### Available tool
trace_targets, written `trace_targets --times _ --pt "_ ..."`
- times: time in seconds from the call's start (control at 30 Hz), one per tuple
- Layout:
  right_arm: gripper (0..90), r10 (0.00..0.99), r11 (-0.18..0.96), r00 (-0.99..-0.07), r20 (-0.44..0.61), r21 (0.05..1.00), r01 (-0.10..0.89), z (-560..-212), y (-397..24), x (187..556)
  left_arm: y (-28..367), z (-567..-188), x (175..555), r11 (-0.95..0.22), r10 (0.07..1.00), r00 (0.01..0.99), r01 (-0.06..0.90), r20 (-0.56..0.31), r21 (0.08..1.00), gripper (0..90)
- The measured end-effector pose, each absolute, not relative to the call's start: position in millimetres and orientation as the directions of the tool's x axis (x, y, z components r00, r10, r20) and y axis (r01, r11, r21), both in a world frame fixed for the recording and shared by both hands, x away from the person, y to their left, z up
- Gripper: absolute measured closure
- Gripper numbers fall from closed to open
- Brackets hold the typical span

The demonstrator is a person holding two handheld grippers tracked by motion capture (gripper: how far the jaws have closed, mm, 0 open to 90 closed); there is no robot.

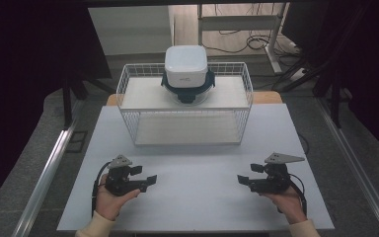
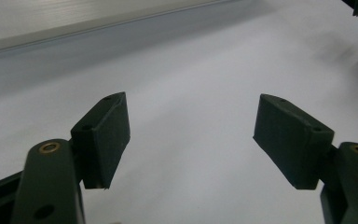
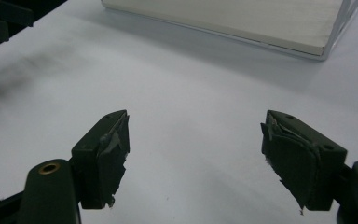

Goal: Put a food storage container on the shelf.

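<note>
A white container point(image 1: 186, 65) with a white lid and dark blue clips stands on the upper shelf of a white wire rack point(image 1: 128, 94) at the back of the table. Near the table's front edge a hand holds my left gripper point(image 1: 144, 175) low over the table, open, jaws pointing right. My right gripper point(image 1: 249, 174) mirrors it, open, jaws pointing left. In the left gripper view the left gripper point(image 2: 191, 116) has only bare tabletop between its jaws. The same is true of the right gripper point(image 3: 196, 116) in the right gripper view, where worn tape covers the pads point(image 3: 114, 154).
The white table point(image 1: 197, 207) stretches between the two grippers and up to the rack. The rack's lower shelf point(image 3: 242, 18) lies ahead in the right gripper view. Metal rails run along both sides of the table, with dark curtains beyond.
</note>
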State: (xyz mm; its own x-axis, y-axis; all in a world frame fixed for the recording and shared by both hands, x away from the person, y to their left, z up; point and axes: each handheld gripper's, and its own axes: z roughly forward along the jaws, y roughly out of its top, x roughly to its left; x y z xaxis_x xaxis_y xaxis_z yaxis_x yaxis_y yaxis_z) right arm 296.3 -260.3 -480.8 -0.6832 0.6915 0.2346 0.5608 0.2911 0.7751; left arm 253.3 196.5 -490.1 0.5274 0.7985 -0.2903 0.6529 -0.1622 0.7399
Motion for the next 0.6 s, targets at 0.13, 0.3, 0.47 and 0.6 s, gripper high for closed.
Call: trace_targets --times 0.13,0.3,0.47,0.6 --pt "22.9 0.694 0.292 -0.682 0.231 0.775 0.56 -481.5 -259.7 295.1 197.1 -488.2 252.4 -0.158 0.799 0.53 0.641 -0.284 0.751 25.7" --pt "22.9 0.699 0.327 -0.689 0.193 0.771 0.547 -482.9 -255.3 294.5 197.7 -488.2 253.0 -0.161 0.799 0.532 0.639 -0.28 0.753 25.6" --pt "22.3 0.704 0.318 -0.686 0.183 0.783 0.535 -478.5 -257.0 293.2 201.4 -488.3 254.2 -0.152 0.803 0.525 0.639 -0.282 0.754 25.6" --pt "17.5 0.728 0.319 -0.669 0.148 0.791 0.523 -478.8 -259.1 294.3 210.6 -487.9 255.8 -0.151 0.817 0.513 0.63 -0.263 0.761 26.2"
